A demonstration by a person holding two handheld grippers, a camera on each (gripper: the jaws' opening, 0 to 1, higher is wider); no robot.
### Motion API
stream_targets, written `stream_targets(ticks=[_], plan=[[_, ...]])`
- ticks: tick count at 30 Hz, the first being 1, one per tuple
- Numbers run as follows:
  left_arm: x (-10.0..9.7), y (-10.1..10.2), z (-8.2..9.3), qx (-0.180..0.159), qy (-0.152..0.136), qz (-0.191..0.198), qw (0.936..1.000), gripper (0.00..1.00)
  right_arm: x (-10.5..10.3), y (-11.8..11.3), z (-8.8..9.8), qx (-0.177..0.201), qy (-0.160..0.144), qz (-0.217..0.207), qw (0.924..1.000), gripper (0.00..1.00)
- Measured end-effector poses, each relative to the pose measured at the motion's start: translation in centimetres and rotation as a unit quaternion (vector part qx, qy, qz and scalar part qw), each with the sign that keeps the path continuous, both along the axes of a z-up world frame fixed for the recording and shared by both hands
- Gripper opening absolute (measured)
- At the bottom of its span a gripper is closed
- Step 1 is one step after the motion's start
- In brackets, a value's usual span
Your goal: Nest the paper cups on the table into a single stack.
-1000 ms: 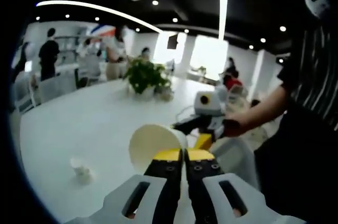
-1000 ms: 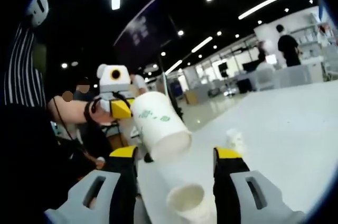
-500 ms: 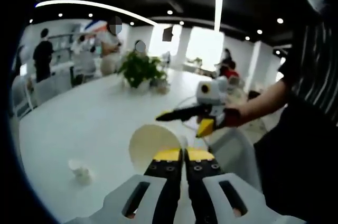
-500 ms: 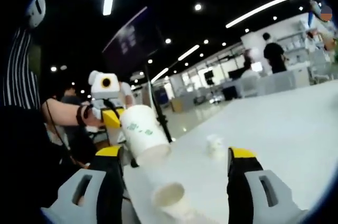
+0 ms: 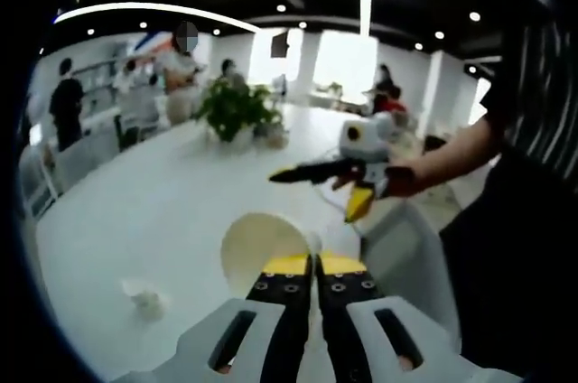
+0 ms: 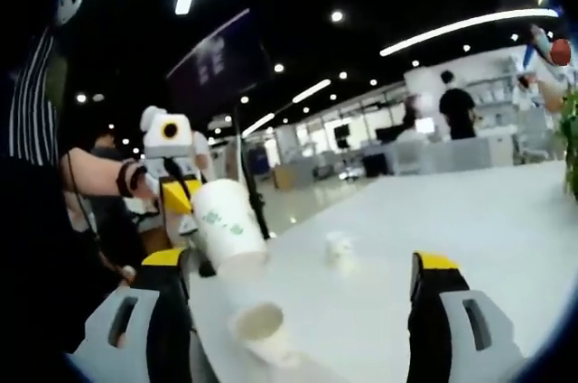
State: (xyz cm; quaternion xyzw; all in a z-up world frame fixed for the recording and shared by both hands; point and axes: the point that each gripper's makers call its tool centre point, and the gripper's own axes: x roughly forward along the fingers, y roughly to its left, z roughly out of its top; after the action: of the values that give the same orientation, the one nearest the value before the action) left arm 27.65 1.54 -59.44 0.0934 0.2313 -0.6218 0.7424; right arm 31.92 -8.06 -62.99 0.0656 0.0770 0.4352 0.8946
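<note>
White table (image 5: 135, 211), left tool (image 5: 314, 266) clamping cup (image 5: 260, 252)

The bench (image 5: 135, 211) lies broad and bare between the potted plant (image 5: 233, 110) at its far side and a small crumpled scrap (image 5: 144, 296) — open room. Nearer the edge, a lying cup (image 6: 260, 329) and a small upright cup (image 6: 340, 247) stand in the way.

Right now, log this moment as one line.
left gripper: shut on paper cup | right gripper: open | second cup: on table
</note>
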Motion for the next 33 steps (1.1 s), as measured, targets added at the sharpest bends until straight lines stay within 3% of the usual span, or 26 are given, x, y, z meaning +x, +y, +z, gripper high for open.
stream_targets(ticks=[10,18,33], plan=[[-0.1,0.1,-1.2,0.038,-0.005,-0.009,0.9992,0.0,-1.1,0.2,-1.0,-0.031,-0.003,0.013,0.9994,1.0],[-0.6,-0.1,-2.6,0.072,-0.008,-0.024,0.9971,0.0,-1.3,-0.6,-1.6,-0.045,-0.016,-0.003,0.9989,1.0],[-0.2,0.2,-4.0,0.115,-0.011,-0.032,0.9928,0.0,-1.2,-1.2,-2.4,-0.03,0.0,-0.016,0.9994,0.99]])
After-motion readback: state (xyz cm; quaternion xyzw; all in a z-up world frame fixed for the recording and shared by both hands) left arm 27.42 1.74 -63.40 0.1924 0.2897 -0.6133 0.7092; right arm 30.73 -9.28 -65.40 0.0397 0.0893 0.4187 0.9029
